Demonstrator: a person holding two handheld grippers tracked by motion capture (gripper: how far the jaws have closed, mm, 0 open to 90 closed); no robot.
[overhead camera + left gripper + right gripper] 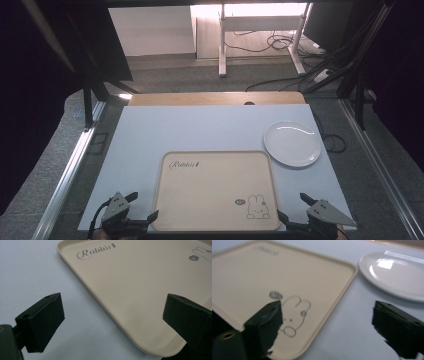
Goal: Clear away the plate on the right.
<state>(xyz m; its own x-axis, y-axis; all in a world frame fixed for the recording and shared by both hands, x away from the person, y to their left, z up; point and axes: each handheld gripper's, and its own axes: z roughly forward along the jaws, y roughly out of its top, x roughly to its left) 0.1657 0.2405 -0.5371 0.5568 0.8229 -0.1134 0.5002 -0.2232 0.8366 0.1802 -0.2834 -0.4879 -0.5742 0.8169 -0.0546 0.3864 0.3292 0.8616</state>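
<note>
Both grippers, left gripper (140, 207) and right gripper (293, 208), stand wide open and empty astride the near corners of the beige tray (215, 192) on the table (200, 130). It looks stiff, light, slick; grip its raised rim. A white plate (292, 143) lies beyond, fragile.

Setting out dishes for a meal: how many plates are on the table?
1. The white plate sits on the table's far right, just beyond the beige tray's far right corner. The tray itself is bare.
</note>
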